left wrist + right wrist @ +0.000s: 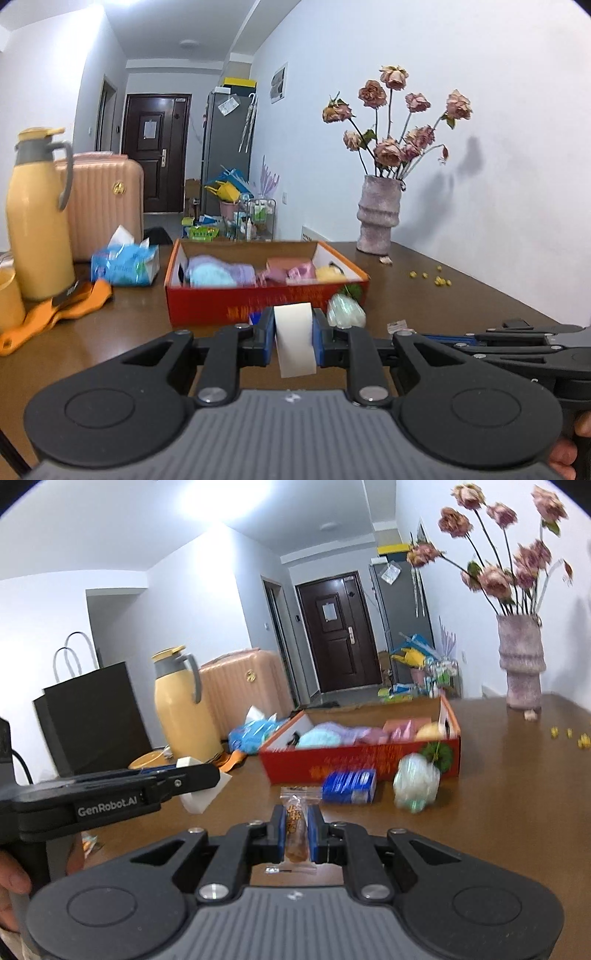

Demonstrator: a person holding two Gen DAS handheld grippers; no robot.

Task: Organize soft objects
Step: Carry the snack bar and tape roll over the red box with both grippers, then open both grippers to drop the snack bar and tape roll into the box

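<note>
My left gripper [293,318] is shut on a white foam block [295,339], held above the brown table [461,295]. In the right wrist view the same left gripper [218,772] comes in from the left with the white block [201,794]. My right gripper [296,814] is shut on a clear snack packet [295,827] with brown contents. Ahead stands a red cardboard box [258,301] [332,766] holding blue, purple, pink and yellow soft items. A green-white mesh pouf [415,784] [345,313] and a blue tissue pack [349,786] lie in front of the box.
A yellow thermos jug [38,221], an opened blue tissue pack [125,266] and an orange item [55,315] sit left of the box. A vase of dried roses [378,218] stands at the back right, with yellow crumbs [432,278] nearby. A black paper bag [92,716] stands far left.
</note>
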